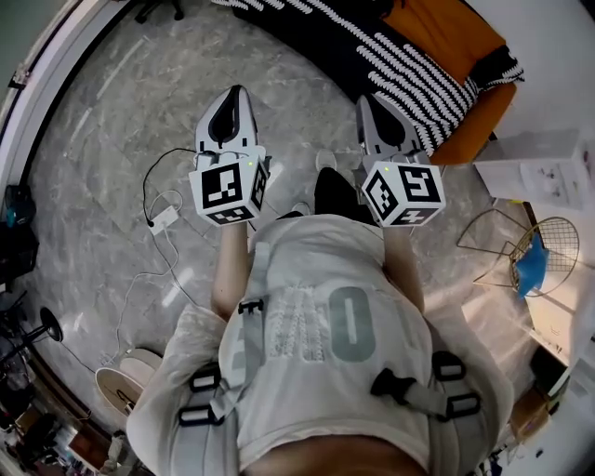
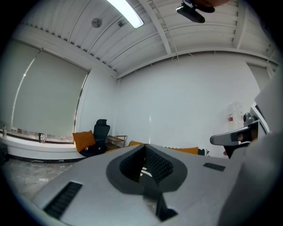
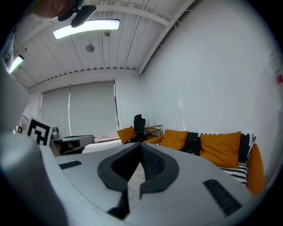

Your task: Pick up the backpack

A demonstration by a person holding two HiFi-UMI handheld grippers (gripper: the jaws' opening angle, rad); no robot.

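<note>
Left gripper [image 1: 232, 98] and right gripper [image 1: 374, 104] are both fully closed on nothing, side by side above the floor [image 1: 121, 139]. On the sofa [image 3: 254, 174], between 2 orange cushions [image 3: 221, 148], a dark shape is perhaps the backpack [image 3: 193, 143].

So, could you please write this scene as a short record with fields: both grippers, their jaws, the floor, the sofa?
left gripper: jaws together, nothing between them
right gripper: jaws together, nothing between them
direction: both held about level, in front of the person
floor: grey marble; white charger with cable lies on it
sofa: orange cushions, black and white striped blanket
dark bundle: between the sofa cushions; cannot tell what it is
task state: nothing picked up yet
</note>
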